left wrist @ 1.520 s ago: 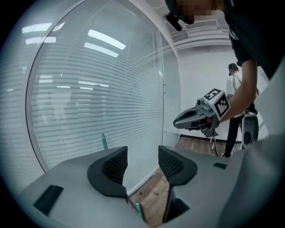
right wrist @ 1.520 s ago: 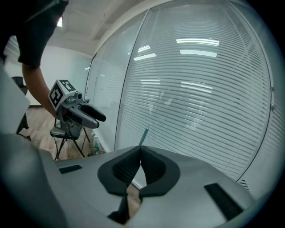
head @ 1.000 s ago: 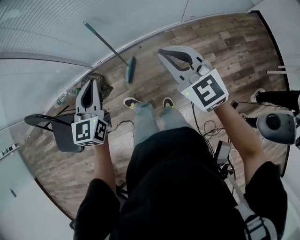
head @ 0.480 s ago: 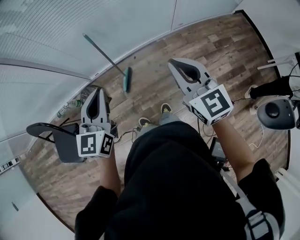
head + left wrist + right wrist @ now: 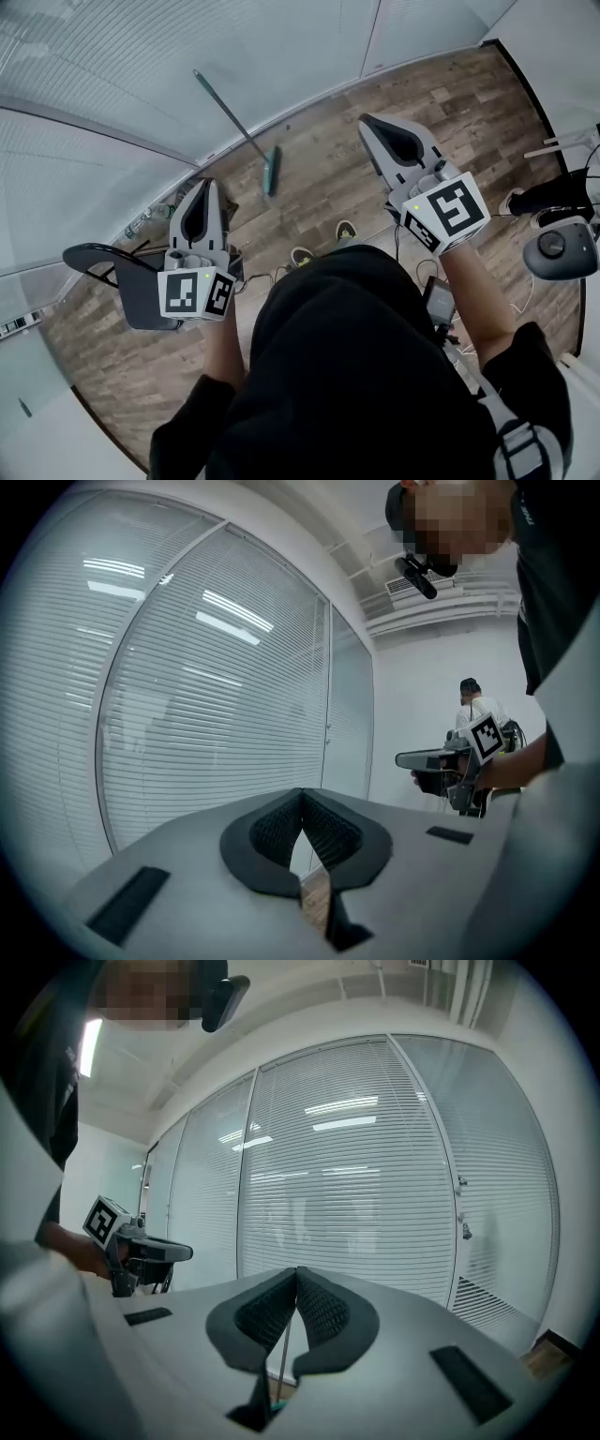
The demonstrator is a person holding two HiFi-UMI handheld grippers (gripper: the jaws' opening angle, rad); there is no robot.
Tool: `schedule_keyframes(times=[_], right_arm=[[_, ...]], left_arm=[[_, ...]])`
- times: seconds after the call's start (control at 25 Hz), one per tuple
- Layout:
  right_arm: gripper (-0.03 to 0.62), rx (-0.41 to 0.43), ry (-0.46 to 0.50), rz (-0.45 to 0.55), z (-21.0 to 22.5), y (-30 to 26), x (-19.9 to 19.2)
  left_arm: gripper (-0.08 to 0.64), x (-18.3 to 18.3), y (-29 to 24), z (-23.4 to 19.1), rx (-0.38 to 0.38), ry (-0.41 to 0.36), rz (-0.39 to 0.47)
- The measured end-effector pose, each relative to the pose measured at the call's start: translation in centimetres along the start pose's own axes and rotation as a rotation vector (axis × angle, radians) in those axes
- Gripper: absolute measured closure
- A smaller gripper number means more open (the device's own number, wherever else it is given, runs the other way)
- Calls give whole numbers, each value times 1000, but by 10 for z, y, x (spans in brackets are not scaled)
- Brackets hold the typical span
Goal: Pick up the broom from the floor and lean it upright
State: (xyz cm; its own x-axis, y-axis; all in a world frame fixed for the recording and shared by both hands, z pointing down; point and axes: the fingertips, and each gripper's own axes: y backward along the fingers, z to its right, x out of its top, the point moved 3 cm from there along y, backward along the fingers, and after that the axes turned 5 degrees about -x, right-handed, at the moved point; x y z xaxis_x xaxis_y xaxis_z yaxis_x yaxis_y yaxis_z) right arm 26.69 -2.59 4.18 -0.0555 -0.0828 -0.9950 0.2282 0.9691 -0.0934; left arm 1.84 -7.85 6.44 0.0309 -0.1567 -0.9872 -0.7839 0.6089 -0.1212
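Observation:
The broom (image 5: 246,134) leans against the glass wall with blinds, its thin handle running up to the left and its teal head (image 5: 271,171) on the wood floor. My left gripper (image 5: 203,185) is shut and holds nothing, level in the air to the left of and nearer than the broom head. My right gripper (image 5: 366,121) is also shut and holds nothing, to the right of the broom. In the right gripper view the shut jaws (image 5: 296,1270) show the broom handle (image 5: 280,1354) through the gap below the tips. The left gripper view shows shut jaws (image 5: 301,792) before the blinds.
A black chair (image 5: 105,261) stands at the left by the wall. Cables (image 5: 405,246) and a white device (image 5: 559,247) lie on the floor to the right. My shoes (image 5: 344,229) are just behind the broom. Another person (image 5: 479,708) stands far off.
Both grippers have risen, still shut and holding nothing. The head view has shifted slightly. The broom stays leaning against the glass wall.

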Motion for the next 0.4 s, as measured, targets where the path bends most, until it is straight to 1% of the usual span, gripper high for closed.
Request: schedule_keyframes(times=[0.2, 0.4], right_arm=[[574, 0, 28, 35, -2, -12, 10], [574, 7, 35, 62, 3, -20, 20]], left_arm=[[538, 5, -2, -8, -10, -2, 20], [538, 14, -6, -13, 4, 10, 40]])
